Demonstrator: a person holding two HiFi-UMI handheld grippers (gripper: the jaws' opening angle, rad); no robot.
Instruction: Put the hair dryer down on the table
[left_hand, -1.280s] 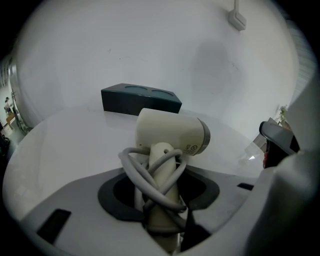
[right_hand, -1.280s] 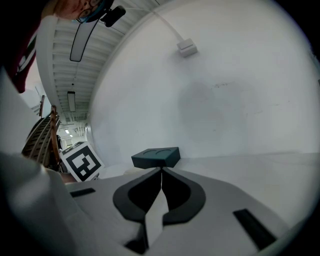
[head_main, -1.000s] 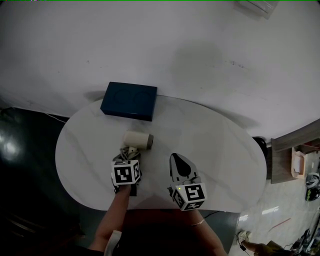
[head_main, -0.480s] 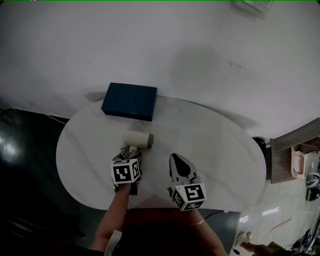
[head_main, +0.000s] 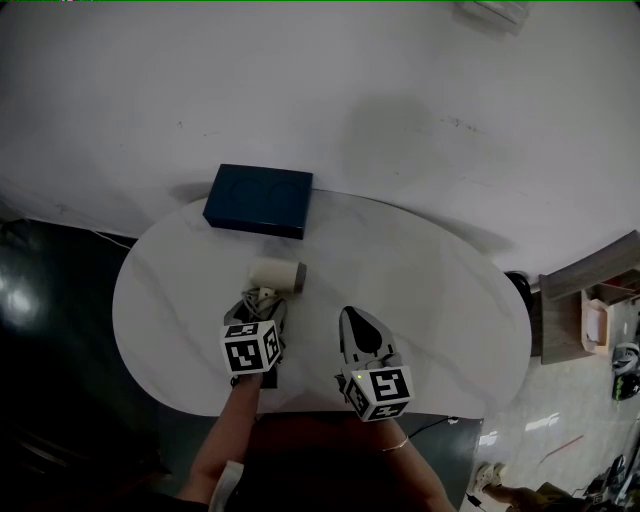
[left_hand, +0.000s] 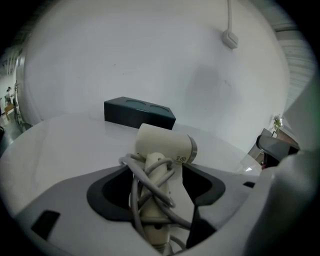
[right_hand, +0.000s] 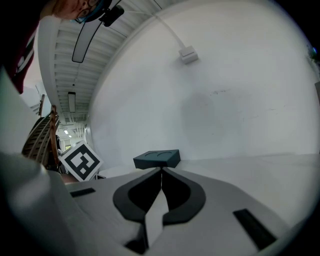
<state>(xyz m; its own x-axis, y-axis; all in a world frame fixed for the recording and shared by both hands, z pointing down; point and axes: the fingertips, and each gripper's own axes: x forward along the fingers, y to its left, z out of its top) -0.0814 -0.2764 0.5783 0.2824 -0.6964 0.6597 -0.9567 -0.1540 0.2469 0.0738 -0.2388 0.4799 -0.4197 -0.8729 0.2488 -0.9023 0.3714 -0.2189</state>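
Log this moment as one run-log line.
left gripper: jaws just been opening, hair dryer handle between, ungripped | hair dryer: lying on table | right gripper: shut, empty

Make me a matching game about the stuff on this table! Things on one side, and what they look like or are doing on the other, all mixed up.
Things:
1. hair dryer
2. box
3. left gripper
4. right gripper

Descriptions:
A. jaws together, nothing between them
B. dark blue, near the table's far edge
C. jaws wide apart
D. cream, with a grey cord wound round its handle

Pairs: 1-D, 2-B, 3-C, 4-A.

The left gripper's jaws have just been opening, and the hair dryer's handle lies between them without being squeezed.
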